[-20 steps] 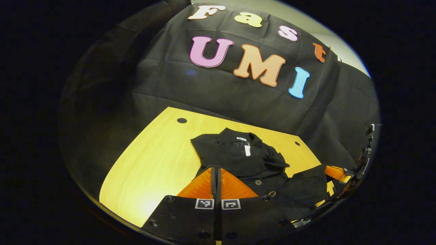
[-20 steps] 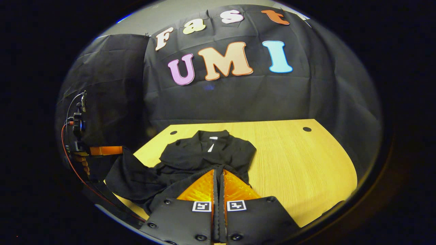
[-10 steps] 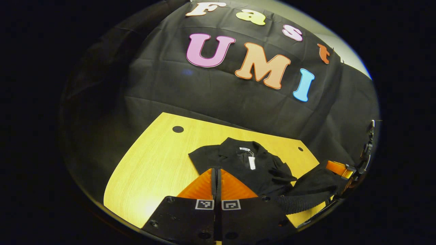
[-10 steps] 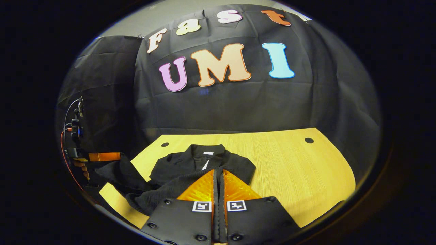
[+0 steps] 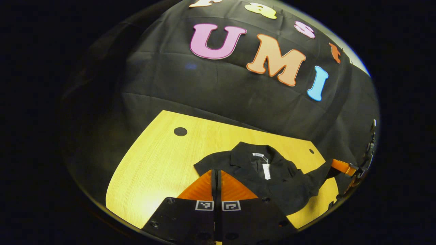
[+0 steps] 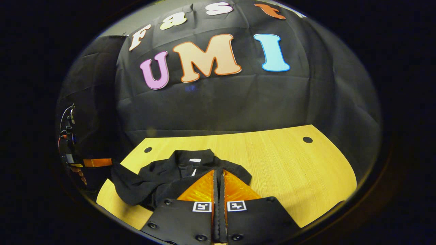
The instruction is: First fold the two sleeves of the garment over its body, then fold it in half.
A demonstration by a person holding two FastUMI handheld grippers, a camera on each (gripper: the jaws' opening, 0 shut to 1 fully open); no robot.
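Both tools (image 5: 216,178) (image 6: 218,178) closed — apparently pinching the black garment's (image 5: 259,170) hem (lifted off the table (image 6: 289,163)).

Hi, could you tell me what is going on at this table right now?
A person is folding a black garment on a wooden table with a gripper in each hand. The left gripper and right gripper each pinch the hem, lifted off the table and carried toward the collar. The sleeves already lie over the body, so this looks like the final fold in half, under way but not laid down.
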